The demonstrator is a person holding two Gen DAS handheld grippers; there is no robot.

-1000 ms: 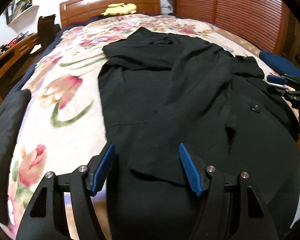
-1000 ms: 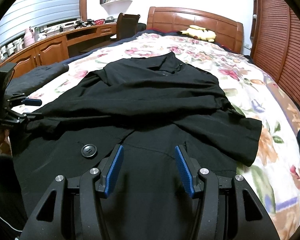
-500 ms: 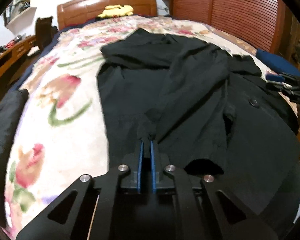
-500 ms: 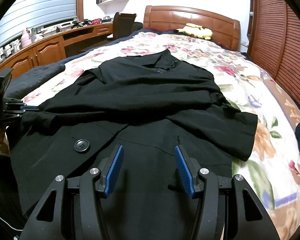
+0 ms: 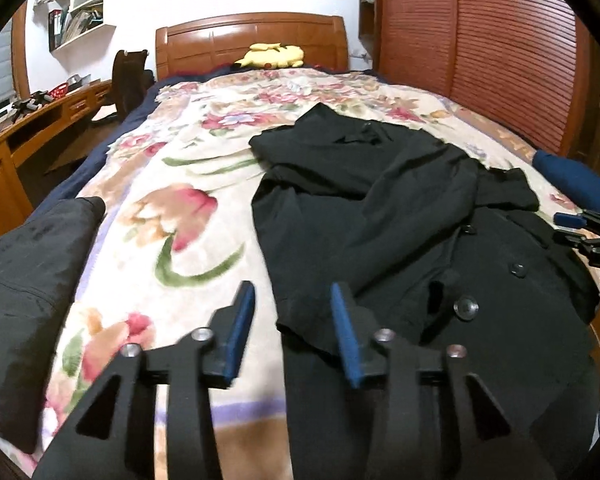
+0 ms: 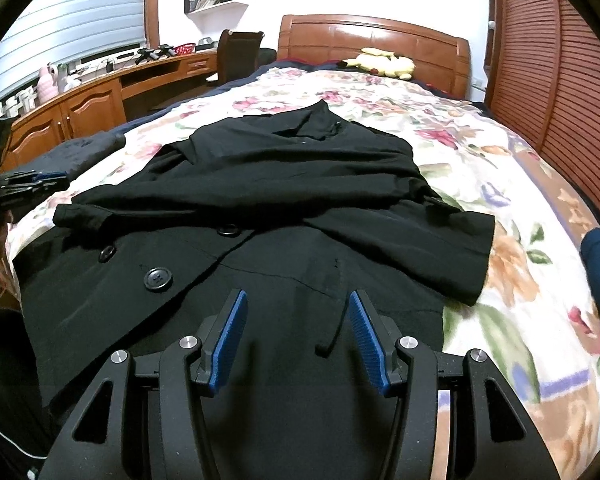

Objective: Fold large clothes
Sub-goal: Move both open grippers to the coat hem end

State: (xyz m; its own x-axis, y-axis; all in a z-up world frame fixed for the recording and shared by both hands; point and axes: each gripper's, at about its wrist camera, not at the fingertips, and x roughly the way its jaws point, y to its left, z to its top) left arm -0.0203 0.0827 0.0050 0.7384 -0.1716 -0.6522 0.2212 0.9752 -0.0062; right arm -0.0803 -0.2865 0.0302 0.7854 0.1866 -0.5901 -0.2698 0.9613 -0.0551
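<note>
A large black coat [image 5: 380, 208] with round buttons lies spread on the floral bedspread [image 5: 172, 208], both sleeves folded across its front. It also shows in the right wrist view [image 6: 284, 200]. My left gripper [image 5: 292, 324] is open and empty, just above the left sleeve's cuff [image 5: 304, 312] at the coat's left edge. My right gripper [image 6: 294, 332] is open and empty, above the coat's lower front. Each gripper shows at the edge of the other's view.
A dark folded garment [image 5: 24, 280] lies at the bed's left edge. A yellow plush toy [image 5: 272, 56] sits by the wooden headboard [image 5: 252, 36]. A blue cushion [image 5: 572, 176] lies at the right. A wooden desk [image 6: 100, 92] and chair stand left of the bed.
My left gripper shut on the sleeve cuff half a second ago, then opened and let it go on the coat's left side. It has lifted and drawn back. The right gripper stayed open.
</note>
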